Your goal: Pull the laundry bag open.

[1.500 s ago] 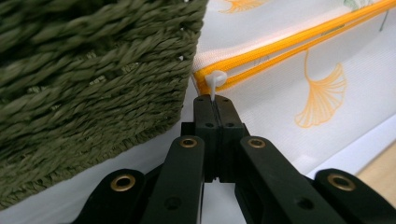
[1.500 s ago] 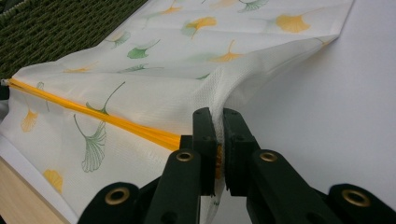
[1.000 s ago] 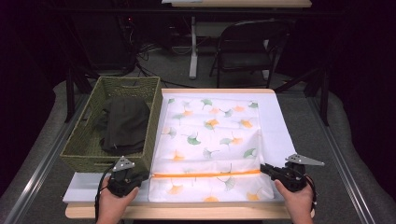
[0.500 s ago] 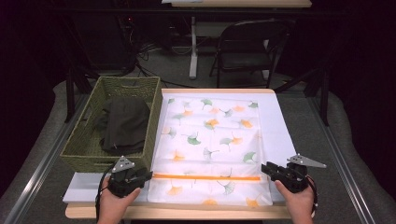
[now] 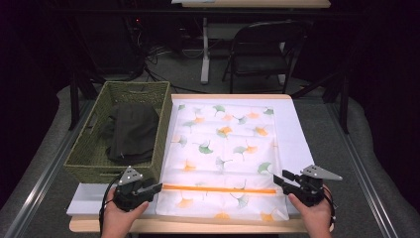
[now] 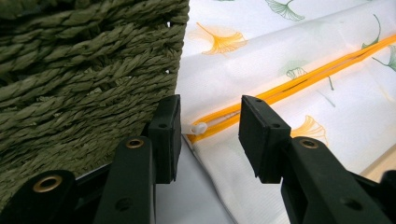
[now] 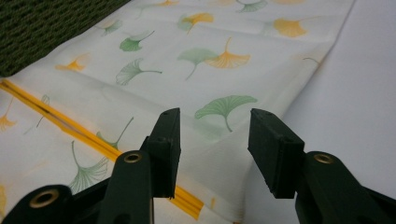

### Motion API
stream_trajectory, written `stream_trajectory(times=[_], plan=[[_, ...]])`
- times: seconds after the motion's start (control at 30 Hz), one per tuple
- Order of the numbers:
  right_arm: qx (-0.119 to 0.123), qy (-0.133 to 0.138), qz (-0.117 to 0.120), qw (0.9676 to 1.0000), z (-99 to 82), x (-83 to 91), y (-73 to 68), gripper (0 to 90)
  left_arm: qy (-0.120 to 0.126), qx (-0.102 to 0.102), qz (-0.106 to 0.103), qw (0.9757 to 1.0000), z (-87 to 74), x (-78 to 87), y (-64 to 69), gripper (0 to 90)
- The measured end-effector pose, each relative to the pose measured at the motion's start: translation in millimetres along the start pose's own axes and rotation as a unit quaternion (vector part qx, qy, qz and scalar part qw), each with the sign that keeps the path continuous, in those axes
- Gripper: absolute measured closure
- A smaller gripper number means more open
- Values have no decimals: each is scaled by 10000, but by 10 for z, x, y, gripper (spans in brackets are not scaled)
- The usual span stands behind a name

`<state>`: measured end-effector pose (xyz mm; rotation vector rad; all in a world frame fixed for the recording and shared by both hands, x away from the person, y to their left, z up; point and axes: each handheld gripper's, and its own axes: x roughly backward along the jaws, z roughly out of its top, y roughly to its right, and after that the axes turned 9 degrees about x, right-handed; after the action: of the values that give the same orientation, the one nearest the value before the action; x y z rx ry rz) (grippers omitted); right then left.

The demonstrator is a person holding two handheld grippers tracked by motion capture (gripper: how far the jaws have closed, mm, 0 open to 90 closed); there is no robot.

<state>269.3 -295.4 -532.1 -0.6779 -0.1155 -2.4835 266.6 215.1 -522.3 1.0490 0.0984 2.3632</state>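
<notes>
A white cloth cover (image 5: 223, 144) printed with green and orange ginkgo leaves lies flat on the table. An orange zip strip (image 5: 218, 189) runs across its near end. My left gripper (image 5: 154, 188) sits at the strip's left end and my right gripper (image 5: 278, 179) at its right end. In the left gripper view the jaws (image 6: 210, 126) have just been opening, with the white zip pull (image 6: 200, 127) loose between them. In the right gripper view the jaws (image 7: 215, 137) have also just been opening, standing apart over a fold of the cloth (image 7: 187, 46) without pressing it.
A green woven basket (image 5: 84, 163) holding a dark folded garment (image 5: 131, 131) stands to the left of the cloth, close to my left gripper. A white sheet (image 5: 302, 134) covers the tabletop under the cloth. A folding chair (image 5: 262, 49) stands beyond the table.
Both grippers' jaws have spread apart and let go of the cloth's near corners. The zip strip has settled slightly nearer to the table's front edge. The hands have hardly moved.
</notes>
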Motion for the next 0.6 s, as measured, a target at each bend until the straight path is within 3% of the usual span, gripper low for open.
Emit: stream_trajectory(times=[0.03, 0.23, 0.37, 0.6], plan=[[304, -128, 51, 9994, 3, -55, -62, 537, 0, 0, 0, 10000, 0, 0, 0, 596], [304, -128, 51, 9994, 3, -55, -62, 521, -7, 45, 16, 10000, 0, 15, 3, 596], [370, -244, -83, 9990, 4, -63, -80, 487, -33, 94, 11, 9999, 8, 38, 10, 592], [399, -301, -95, 9987, 17, -70, -101, 413, -97, 99, 67, 9999, 26, 97, 30, 569]])
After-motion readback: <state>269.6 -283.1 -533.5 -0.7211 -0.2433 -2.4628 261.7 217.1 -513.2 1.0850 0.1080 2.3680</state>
